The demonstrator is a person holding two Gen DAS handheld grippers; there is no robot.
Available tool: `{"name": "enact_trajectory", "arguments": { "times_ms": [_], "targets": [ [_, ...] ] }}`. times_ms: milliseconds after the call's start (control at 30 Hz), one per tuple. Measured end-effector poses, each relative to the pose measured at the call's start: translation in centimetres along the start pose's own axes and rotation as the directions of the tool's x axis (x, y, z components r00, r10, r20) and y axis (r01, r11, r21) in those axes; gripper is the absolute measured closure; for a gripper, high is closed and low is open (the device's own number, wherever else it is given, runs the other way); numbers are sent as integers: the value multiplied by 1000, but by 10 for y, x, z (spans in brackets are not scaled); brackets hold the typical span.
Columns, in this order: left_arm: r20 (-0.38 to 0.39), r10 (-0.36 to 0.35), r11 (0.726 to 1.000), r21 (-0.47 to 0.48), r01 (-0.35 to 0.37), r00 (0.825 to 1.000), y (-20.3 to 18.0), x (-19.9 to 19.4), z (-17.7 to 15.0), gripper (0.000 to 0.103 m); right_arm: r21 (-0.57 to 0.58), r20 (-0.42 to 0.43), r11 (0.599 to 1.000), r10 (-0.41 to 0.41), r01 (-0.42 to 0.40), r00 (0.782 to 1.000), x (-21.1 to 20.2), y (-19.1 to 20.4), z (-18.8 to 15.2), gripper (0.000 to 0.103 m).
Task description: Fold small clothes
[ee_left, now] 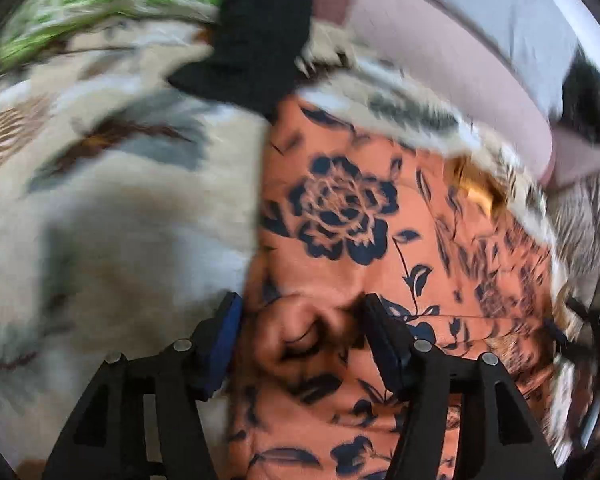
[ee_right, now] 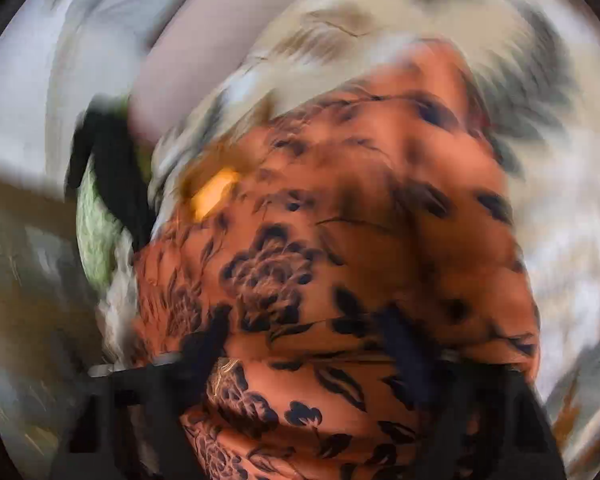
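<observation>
An orange garment with dark blue flowers (ee_left: pixel 380 216) lies spread on a beige leaf-print bedspread (ee_left: pixel 120 200). My left gripper (ee_left: pixel 300 320) is open, its fingers set wide on either side of a raised fold at the garment's left edge. In the right wrist view the same orange garment (ee_right: pixel 340 240) fills the middle, bunched and blurred by motion. My right gripper (ee_right: pixel 312 336) has its fingers apart with the cloth lying between them; the blur hides whether they touch it.
A black cloth (ee_left: pixel 260 32) and a green-and-white patterned cloth (ee_left: pixel 100 4) lie at the far side of the bedspread. A mauve band (ee_left: pixel 440 52) and white sheet (ee_left: pixel 520 20) run along the far right. The black cloth also shows in the right wrist view (ee_right: pixel 112 168).
</observation>
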State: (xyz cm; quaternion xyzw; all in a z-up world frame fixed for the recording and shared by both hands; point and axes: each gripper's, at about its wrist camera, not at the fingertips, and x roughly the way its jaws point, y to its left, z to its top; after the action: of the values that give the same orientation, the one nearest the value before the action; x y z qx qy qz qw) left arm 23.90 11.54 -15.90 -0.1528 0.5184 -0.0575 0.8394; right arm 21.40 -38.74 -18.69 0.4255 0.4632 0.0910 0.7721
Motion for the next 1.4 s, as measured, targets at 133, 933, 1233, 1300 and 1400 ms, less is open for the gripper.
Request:
{"name": "enact_trajectory", "arguments": {
  "times_ms": [133,933,1233,1300,1400],
  "targets": [
    [119,-62,998,20,60,991,12,-69,-17,40,-157,132,981,-94,115,987,-79,16,-32,23],
    [-64,-108,991,-91,102,992,49,-121,-236,50,59,-134,997,-30,39,990,-169,-131,-205,65],
    [81,10,1000,-13,-9,997,45,-162,-243,22,-7,-121,1000,-3,2,993,-175,-116,-211,65],
    [30,40,999,12,-40,999,47,-142,-240,22,-8,-125,1000,1,-2,992,-175,-117,-211,65],
    [-49,89,996,0,-89,995,48,-119,-241,40,-6,-126,1000,5,-6,992,-167,-112,-210,65]
  ]
}}
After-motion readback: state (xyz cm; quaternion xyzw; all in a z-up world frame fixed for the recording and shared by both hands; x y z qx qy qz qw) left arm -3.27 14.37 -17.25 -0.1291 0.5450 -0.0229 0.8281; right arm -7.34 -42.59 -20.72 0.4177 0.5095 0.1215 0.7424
